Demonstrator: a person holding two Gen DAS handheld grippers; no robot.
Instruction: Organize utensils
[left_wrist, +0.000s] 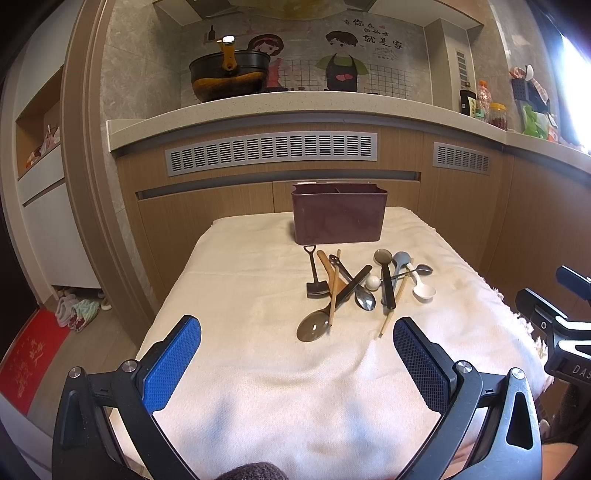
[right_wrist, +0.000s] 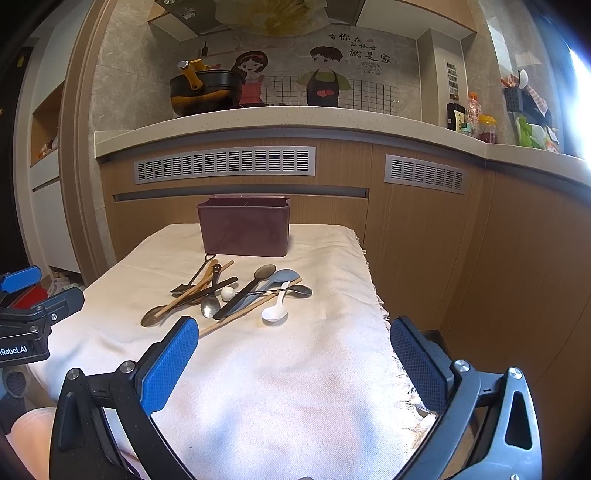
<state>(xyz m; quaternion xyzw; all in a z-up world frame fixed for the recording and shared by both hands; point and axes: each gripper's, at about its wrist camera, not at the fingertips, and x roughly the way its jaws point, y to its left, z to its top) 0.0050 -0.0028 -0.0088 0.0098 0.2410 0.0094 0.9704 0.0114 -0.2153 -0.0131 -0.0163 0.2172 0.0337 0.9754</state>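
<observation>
Hovering wide, empty: left tongs (left_wrist: 297, 328), right tongs (right_wrist: 294, 328); utensil pile (left_wrist: 354, 288) before maroon caddy (left_wrist: 339, 214).

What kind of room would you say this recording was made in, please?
Most likely a home kitchen: a dark pot sits on a stone countertop above wooden cabinets, with condiment jars along the counter and a cooking-themed wall mural.
</observation>
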